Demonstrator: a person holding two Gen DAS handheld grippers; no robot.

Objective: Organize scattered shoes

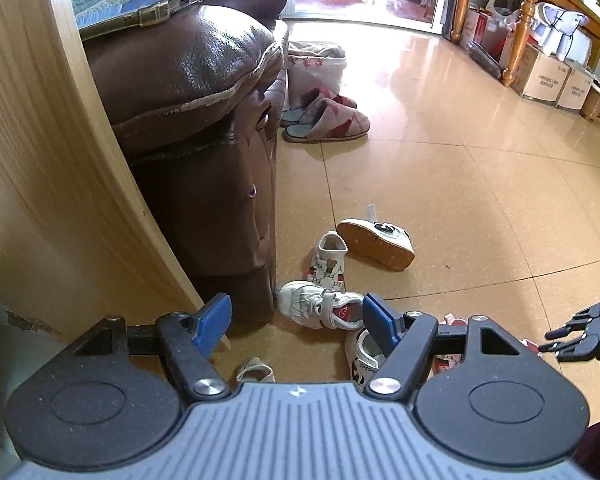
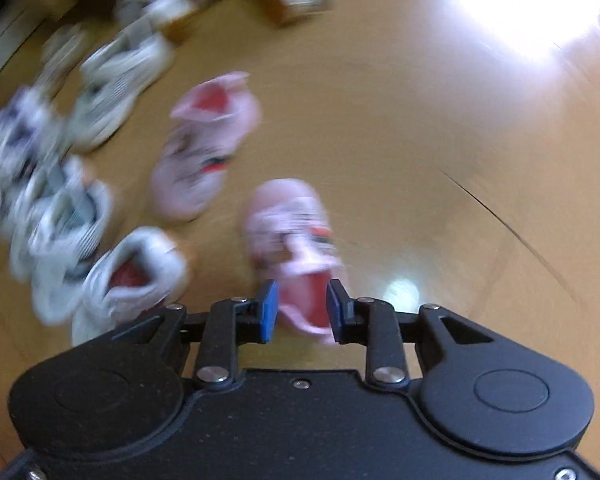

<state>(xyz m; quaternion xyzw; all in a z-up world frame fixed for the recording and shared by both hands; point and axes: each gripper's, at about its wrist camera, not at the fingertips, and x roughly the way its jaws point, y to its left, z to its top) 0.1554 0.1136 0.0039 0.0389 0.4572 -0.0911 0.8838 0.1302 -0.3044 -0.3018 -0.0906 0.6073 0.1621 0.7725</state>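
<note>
Pointing down, our right tool (image 2: pixel 302 310) stands narrow around a pink shoe's (image 2: pixel 288 236) heel; our left tool (image 1: pixel 296 326) hangs wide, empty.

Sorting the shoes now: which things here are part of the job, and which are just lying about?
Job:
pink shoe between the right hand-held gripper pads
second pink shoe
white sneaker
overturned shoe
slippers

Lying about:
phone
sofa
cardboard boxes

floor (image 1: pixel 440 168): tan tiles | on it: white children's shoes (image 1: pixel 320 310), striped slippers (image 1: pixel 326 118), two pink shoes (image 2: pixel 204 148), brown armchair (image 1: pixel 204 152), cardboard boxes (image 1: pixel 540 70)
</note>
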